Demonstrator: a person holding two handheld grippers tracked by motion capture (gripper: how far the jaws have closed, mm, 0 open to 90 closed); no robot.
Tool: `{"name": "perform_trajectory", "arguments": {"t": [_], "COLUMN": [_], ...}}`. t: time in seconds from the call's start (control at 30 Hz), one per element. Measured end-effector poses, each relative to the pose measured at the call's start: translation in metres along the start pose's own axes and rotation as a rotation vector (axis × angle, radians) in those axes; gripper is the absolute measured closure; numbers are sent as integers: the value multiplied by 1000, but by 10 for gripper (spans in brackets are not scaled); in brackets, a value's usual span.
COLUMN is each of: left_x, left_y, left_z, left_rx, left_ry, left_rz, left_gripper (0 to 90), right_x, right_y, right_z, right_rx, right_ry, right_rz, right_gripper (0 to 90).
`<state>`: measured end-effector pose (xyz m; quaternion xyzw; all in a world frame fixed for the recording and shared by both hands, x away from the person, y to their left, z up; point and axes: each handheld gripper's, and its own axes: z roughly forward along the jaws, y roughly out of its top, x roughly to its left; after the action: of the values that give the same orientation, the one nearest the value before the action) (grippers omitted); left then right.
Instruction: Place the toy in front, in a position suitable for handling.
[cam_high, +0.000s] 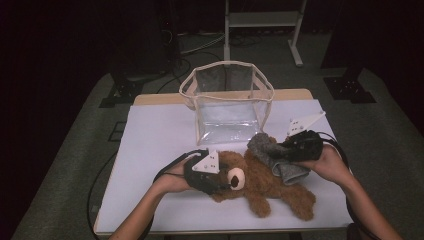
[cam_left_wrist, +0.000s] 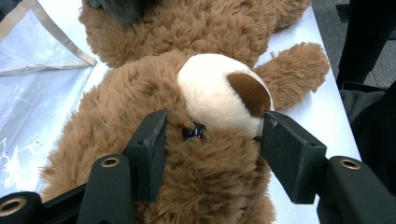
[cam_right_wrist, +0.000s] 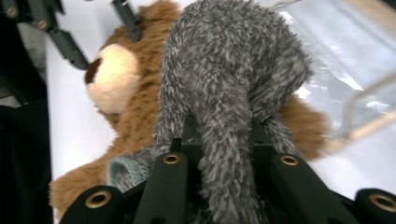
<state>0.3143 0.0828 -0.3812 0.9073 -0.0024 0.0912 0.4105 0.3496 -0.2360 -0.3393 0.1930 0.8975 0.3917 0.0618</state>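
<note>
A brown teddy bear (cam_high: 260, 182) is laid on its back on the white table cover (cam_high: 155, 145), near the front edge, with its cream muzzle (cam_high: 236, 178) turned toward the left gripper (cam_high: 222, 186). Its head is clamped between the two black jaws of that gripper, one jaw being pressed into the fur on each side of the face; in the left gripper view the bear's head (cam_left_wrist: 201, 135) is seen squeezed between them, the muzzle (cam_left_wrist: 219, 95) just beyond the tips. A fluffy grey garment (cam_high: 272, 157) is draped over the bear's upper body and is pinched in the right gripper (cam_high: 280, 152), whose jaws are drawn together on a fold of it; in the right gripper view the grey garment (cam_right_wrist: 233, 93) is seen bunched up from between those jaws, with the bear (cam_right_wrist: 126, 84) lying under and behind it. Just behind the bear, a clear plastic bag with a beige rim (cam_high: 227, 100) is stood upright and open on the cover. The person's forearms (cam_high: 145, 210) are brought in from the near edge of the table.
</note>
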Motion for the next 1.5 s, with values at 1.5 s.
{"name": "perform_trajectory", "arguments": {"t": [1.5], "left_x": [30], "left_y": [12], "left_z": [7], "left_rx": [-1], "left_ry": [-64], "left_rz": [-113], "left_gripper": [371], "right_x": [27], "right_y": [-27], "right_z": [-4], "right_rx": [-26], "right_ry": [72], "right_rz": [-30], "right_gripper": [753]}}
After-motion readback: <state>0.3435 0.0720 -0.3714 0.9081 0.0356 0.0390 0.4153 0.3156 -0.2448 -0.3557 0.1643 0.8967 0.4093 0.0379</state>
